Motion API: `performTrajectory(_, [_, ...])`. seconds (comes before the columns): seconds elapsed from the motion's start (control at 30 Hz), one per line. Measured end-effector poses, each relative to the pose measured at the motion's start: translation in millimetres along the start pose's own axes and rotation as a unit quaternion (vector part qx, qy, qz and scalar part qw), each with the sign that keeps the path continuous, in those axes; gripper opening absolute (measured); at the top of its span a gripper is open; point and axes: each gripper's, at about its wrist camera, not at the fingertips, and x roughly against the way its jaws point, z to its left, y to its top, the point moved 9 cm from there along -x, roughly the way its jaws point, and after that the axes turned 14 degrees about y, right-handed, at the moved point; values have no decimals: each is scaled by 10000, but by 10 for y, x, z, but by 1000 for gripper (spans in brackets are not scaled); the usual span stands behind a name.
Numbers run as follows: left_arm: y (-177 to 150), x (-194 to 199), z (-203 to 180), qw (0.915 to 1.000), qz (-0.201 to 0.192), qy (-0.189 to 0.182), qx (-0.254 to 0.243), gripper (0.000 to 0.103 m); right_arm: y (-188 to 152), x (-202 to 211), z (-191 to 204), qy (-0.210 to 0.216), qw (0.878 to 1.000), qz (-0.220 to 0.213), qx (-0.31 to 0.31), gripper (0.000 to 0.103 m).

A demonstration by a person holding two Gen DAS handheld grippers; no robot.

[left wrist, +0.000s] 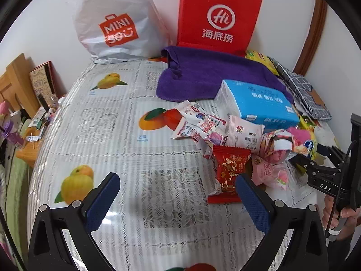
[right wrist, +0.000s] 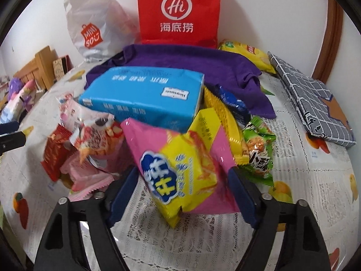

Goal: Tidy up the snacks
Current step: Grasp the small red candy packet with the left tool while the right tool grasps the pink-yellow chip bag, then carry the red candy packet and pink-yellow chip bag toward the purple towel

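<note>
left gripper (left wrist: 178,192): mine, jaws spread wide, nothing between them, hanging over bare tablecloth (left wrist: 108,135). Right-hand pad sits just beside the red snack packet (left wrist: 230,171); contact not clear from this angle.
right gripper (right wrist: 182,187): also mine, jaws partly spread with the pink-and-yellow chip bag (right wrist: 180,169) between them. Bag looks tilted and blurred, so I can't tell whether the pads press on it.
snack pile: loose packets heaped near the table's middle, in front of the blue tissue pack (left wrist: 259,103). Red packet at the front, pink wrapper (left wrist: 270,171) touching its side, white-and-pink packets (left wrist: 203,124) behind.
right side of pile: green packet (right wrist: 259,149) and yellow packet (right wrist: 227,117) just beside the chip bag.
behind pile: purple towel (left wrist: 214,76) under the tissue pack, red paper bag (left wrist: 218,15) and white plastic bag (left wrist: 117,22) upright against the wall.
far edge: grey checked pouch (right wrist: 315,99) lying flat, yellow chips bag (right wrist: 248,52) near it.
</note>
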Motion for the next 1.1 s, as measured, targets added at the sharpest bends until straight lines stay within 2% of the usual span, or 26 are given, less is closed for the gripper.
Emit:
performTrajectory(0.03, [3, -24, -26, 10000, 13, -19, -26, 102, -8, 12, 12, -62, 9999, -26, 80, 75])
performTrajectory(0.07, [6, -52, -71, 10000, 30, -58, -59, 102, -24, 41, 35, -96, 9998, -53, 166, 68])
performTrajectory(0.33, [25, -173, -445, 9986, 73, -333, -396, 102, -146, 291, -3, -145, 9997, -181, 74, 63])
performTrajectory(0.4, [3, -219, -519, 9983, 133, -357, -435, 98, -175, 359, -34, -176, 9996, -232, 17, 63])
performTrajectory(0.7, [-66, -385, -617, 9978, 415, -418, -296, 63, -308, 461, -138, -271, 9988, -329, -243, 62])
performTrajectory(0.77, [-70, -361, -637, 9973, 420, -505, -334, 38, -309, 492, -133, -265, 9986, -370, -257, 61])
performTrajectory(1.1, [-83, -66, -526, 9975, 323, -609, -139, 36, -282, 719, -108, -249, 9971, -609, -384, 59])
